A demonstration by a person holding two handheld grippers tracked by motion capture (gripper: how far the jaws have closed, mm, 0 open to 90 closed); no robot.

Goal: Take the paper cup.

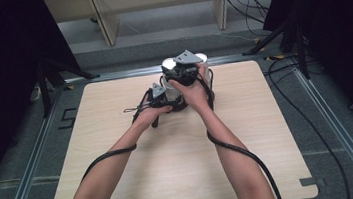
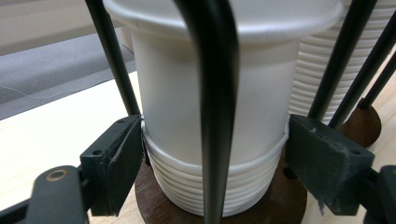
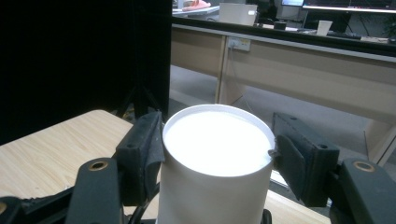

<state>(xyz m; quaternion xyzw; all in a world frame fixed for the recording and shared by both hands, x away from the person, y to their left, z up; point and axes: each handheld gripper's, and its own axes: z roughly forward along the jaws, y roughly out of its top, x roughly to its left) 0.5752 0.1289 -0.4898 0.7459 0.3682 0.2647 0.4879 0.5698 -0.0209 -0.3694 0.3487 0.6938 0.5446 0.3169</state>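
1. Step in hand, as judged: the top paper cup (image 3: 217, 158) is being separated from a stack of nested paper cups (image 2: 212, 186) standing on a dark round wooden base (image 2: 154, 205) inside a black wire holder (image 2: 215, 93), at about 12 o'clock from the table's (image 1: 139, 184) centre. A second stack of cups (image 2: 313, 70) is standing at 3 o'clock of the first in the left gripper view.
2. To do it well, the lift should be going straight up along the wire rods, without tilting, while the lower cups are being held down so that a single cup comes free.
3. Left tongs (image 2: 212, 163): partly closed, pressing from both sides on the stack just below the top cup's body, steadying it.
4. Right tongs (image 3: 217, 154): clamping the top cup just under its rim, mouth facing up; in the high view the right hand (image 1: 190, 85) is sitting above the left hand (image 1: 153, 109).
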